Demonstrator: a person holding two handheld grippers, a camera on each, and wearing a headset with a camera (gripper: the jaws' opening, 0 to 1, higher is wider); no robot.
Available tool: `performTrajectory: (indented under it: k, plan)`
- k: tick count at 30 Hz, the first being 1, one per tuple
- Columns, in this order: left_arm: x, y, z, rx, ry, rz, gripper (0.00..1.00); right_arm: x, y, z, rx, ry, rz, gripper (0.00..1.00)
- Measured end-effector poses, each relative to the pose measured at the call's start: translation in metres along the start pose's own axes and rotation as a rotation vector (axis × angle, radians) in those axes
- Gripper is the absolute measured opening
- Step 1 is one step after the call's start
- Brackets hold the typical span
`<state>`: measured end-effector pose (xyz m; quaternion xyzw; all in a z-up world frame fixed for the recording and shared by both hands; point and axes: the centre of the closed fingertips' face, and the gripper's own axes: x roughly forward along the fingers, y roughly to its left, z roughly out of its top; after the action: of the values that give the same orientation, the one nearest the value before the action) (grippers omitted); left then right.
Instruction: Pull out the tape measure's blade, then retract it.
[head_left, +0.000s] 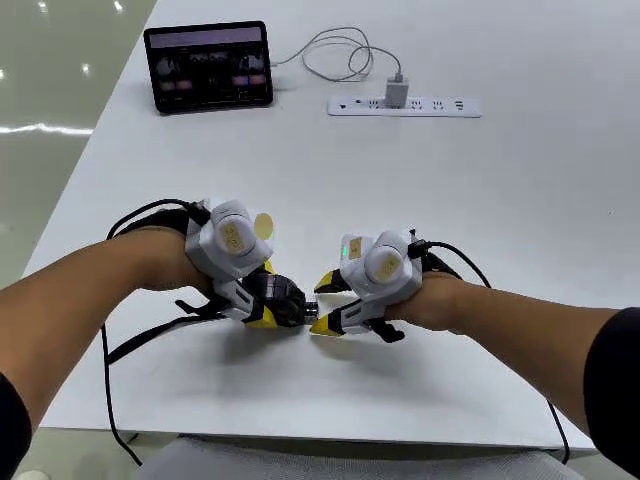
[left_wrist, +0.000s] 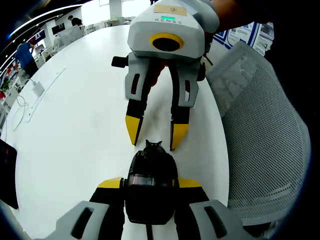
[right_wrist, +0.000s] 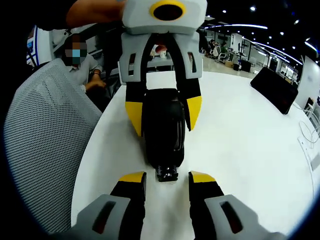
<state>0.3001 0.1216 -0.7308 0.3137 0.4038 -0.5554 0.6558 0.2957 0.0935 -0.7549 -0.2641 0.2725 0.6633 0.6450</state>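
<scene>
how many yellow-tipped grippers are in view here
2. The left grey, yellow-tipped gripper is shut on the black tape measure; the right gripper faces it, open, tips flanking the blade's end tab. None seem hidden.

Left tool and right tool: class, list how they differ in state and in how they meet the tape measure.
The left tool is shut on the black tape measure; the right tool is open. The left tool clamps the case's sides; the right tool's jaws stand apart either side of the blade hook. Both have yellow tips.

Grey-white, yellow-tipped left gripper, matching right gripper, black cables
</scene>
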Motion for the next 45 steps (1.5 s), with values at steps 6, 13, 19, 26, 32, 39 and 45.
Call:
performTrajectory:
  k: [6, 13, 19, 26, 32, 39, 45]
  plan:
    - [-0.0005, -0.0005, 0.0004, -0.012, -0.009, -0.003, 0.35, 0.0017, -0.0024, 0.0027, -0.016, -0.006, -0.009, 0.22]
    - [0.0005, -0.0006, 0.0013, -0.018, -0.022, 0.003, 0.35, 0.0041, -0.0010, 0.0026, -0.040, -0.003, -0.002, 0.13]
    - [0.0004, -0.0014, 0.0014, -0.023, -0.023, 0.002, 0.35, 0.0074, 0.0000, 0.0017, -0.052, -0.006, 0.003, 0.12]
    - [0.0000, -0.0008, 0.0017, -0.027, -0.030, 0.002, 0.35, 0.0075, -0.0003, 0.0024, -0.043, -0.018, 0.006, 0.10]
    - [-0.0008, -0.0015, 0.0011, -0.027, -0.030, 0.002, 0.35, 0.0071, -0.0007, 0.0021, -0.025, -0.018, 0.007, 0.10]
    - [-0.0016, -0.0026, 0.0011, -0.030, -0.032, 0.006, 0.35, 0.0050, 0.0004, 0.0017, -0.023, -0.016, 0.002, 0.09]
    - [-0.0012, -0.0029, 0.0009, -0.026, -0.034, 0.002, 0.35, 0.0038, 0.0004, 0.0005, -0.017, -0.017, 0.003, 0.09]
